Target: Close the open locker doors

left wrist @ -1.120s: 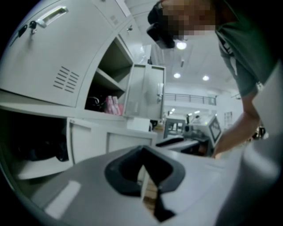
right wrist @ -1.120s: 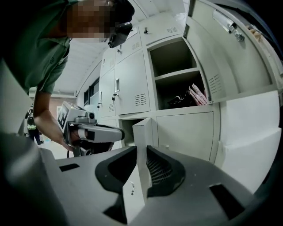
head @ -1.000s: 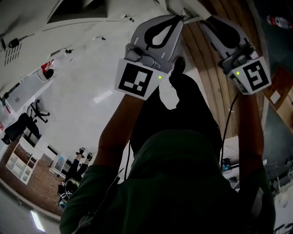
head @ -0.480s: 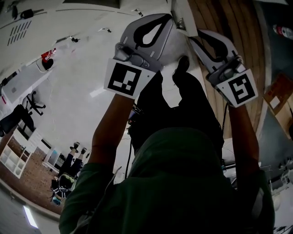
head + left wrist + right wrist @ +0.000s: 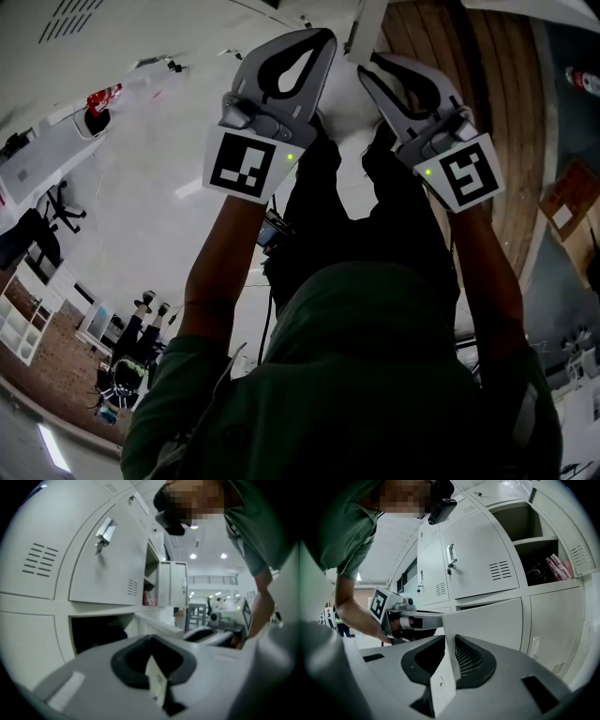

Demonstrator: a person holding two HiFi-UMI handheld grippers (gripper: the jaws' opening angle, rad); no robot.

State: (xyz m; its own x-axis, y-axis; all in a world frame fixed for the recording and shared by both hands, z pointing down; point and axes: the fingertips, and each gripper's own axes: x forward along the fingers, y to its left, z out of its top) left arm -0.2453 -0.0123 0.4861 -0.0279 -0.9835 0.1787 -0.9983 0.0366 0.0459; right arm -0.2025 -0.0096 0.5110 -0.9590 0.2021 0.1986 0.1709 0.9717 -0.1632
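While clamped, fingers (image 5: 471, 660) on locker door (image 5: 487, 620)

Green short-sleeved shirt (image 5: 366, 375), dark trousers (image 5: 394, 216) — black-and-white marker cubes (image 5: 246, 166), green lights

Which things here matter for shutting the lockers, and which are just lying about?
Part of the job:
left gripper and right gripper, both clamped on the edge of the low open door
upper open locker, not yet shut

Just there:
pink packets inside that upper locker
closed lockers beside it
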